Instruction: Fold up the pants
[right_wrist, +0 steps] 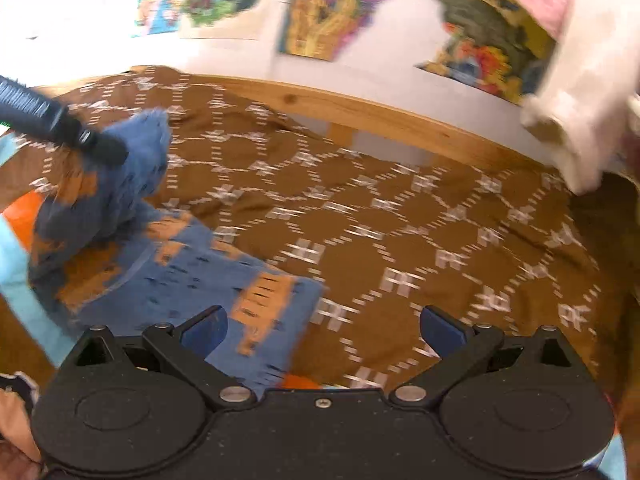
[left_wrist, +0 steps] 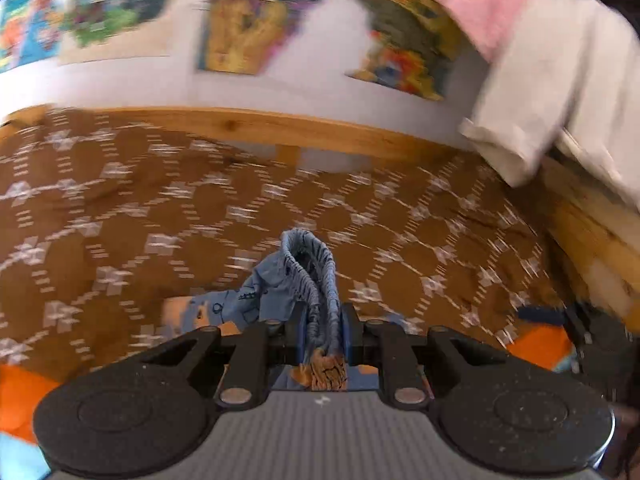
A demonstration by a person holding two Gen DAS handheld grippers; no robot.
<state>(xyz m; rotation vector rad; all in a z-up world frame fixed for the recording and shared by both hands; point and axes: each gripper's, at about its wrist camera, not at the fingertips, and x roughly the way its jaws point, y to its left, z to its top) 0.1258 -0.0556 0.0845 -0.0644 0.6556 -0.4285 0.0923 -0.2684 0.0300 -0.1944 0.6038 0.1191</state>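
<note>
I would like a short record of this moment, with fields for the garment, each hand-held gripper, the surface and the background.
garment: blue pants with orange patches, part lying flat, part lifted
left hand-held gripper: shut on the gathered blue waistband, holding it off the surface
right hand-held gripper: open, holding nothing, over the flat edge of the pants
surface: brown bedspread with white diamond pattern
background: wooden bed rail; colourful posters on white wall; white and pink cloth hanging at right
image quality: motion blur in both views

My bed [right_wrist: 400,208], brown patterned cover, wooden frame.
Blue-and-orange pants [right_wrist: 200,276] lie on it near my left side.
</note>
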